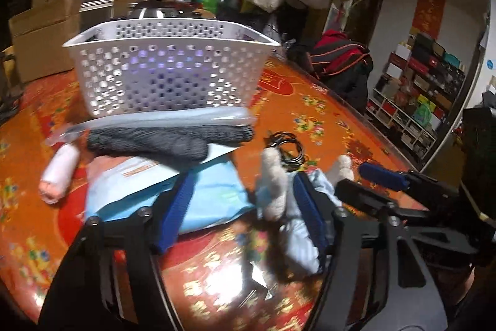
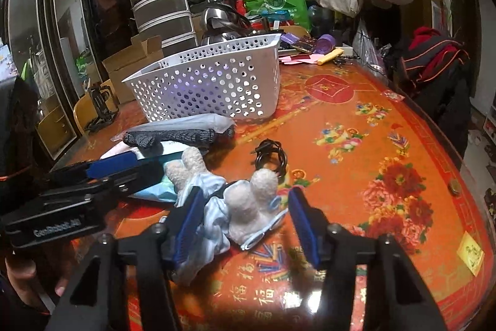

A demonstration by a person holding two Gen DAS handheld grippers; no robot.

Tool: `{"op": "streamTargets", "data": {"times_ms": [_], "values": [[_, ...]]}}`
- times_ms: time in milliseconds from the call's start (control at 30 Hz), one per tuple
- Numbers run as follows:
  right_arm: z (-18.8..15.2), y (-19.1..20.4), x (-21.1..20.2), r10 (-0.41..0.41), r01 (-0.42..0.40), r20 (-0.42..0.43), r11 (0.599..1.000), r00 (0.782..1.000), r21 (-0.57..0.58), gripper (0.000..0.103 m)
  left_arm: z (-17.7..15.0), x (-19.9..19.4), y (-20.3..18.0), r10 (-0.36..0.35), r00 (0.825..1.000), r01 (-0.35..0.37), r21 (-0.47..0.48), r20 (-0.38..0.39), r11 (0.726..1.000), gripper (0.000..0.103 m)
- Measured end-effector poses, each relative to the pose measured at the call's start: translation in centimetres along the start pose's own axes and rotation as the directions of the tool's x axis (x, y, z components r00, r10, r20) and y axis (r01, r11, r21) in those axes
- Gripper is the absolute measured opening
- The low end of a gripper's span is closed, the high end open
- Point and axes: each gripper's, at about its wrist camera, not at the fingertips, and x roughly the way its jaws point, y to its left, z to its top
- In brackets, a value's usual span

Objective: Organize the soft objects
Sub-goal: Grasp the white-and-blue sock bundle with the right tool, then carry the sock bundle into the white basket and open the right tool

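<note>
Left gripper (image 1: pixel 245 217): fingers spread, one blue pad over the light blue packet (image 1: pixel 214 197), the other against the plush toy (image 1: pixel 279 191); nothing pinched. Right gripper (image 2: pixel 245 225): fingers spread around the plush toy (image 2: pixel 248 207), which lies on the red table (image 2: pixel 356 145); whether either pad touches it is unclear. The white basket (image 1: pixel 167 67) stands beyond, upright. Just before it lie a grey knitted piece (image 1: pixel 167 138) and a pale roll (image 1: pixel 59 176). A black cable (image 1: pixel 286 151) sits near the toy.

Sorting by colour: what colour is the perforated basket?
White basket, clearest in the right wrist view.
</note>
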Motion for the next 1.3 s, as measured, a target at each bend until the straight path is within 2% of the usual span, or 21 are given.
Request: {"op": "streamTargets", "data": {"times_ms": [167,267,333,367,433,667,900,1133,1300], "values": [[-0.2,0.0,0.8,-0.002,0.002,-0.014,1.0,1.0,-0.004,0.034,0.0,1.6,-2.3,-0.036,0.999,0.036,0.03,-0.015,0.999,0.042],[-0.3,-0.1,0.7,-0.008,0.008,-0.007,1.0,1.0,-0.005,0.024,0.4,3.1,-2.4,-0.054,0.998,0.056,0.039,-0.042,0.998,0.032],[-0.2,-0.2,0.7,-0.005,0.005,-0.007,1.0,1.0,-0.006,0.02,0.4,3.7,-2.7,-0.077,0.995,0.079,0.041,-0.056,0.996,0.02],[-0.2,-0.2,0.7,-0.004,0.004,-0.006,1.0,1.0,-0.008,0.016,0.4,3.9,-2.9,-0.085,0.994,0.087,0.043,-0.062,0.995,0.018],[-0.1,-0.1,0.6,-0.011,0.011,0.0,1.0,1.0,-0.013,0.014,0.6,4.6,-2.7,-0.102,0.992,0.105,0.045,-0.072,0.993,0.014],[0.6,0.9,-1.1,0.0,0.002,0.049,0.999,0.999,-0.043,0.013,1.0,4.0,-2.8,-0.125,0.991,0.128,0.059,-0.051,0.99,0.013],[2.7,2.9,-2.2,0.036,-0.027,0.087,0.995,0.996,-0.094,0.013,1.7,0.4,-2.1,-0.116,0.993,0.113,0.066,0.032,0.991,0.013],[6.1,5.8,-2.5,0.092,-0.073,0.11,0.984,0.99,-0.165,0.013,3.8,-3.3,0.0,-0.085,0.991,0.081,0.04,0.102,0.996,0.013],[9.8,7.5,-1.7,0.128,-0.104,0.107,0.974,0.986,-0.201,0.013,6.3,-5.0,1.9,-0.05,0.991,0.048,0.014,0.127,0.999,0.013]]}}
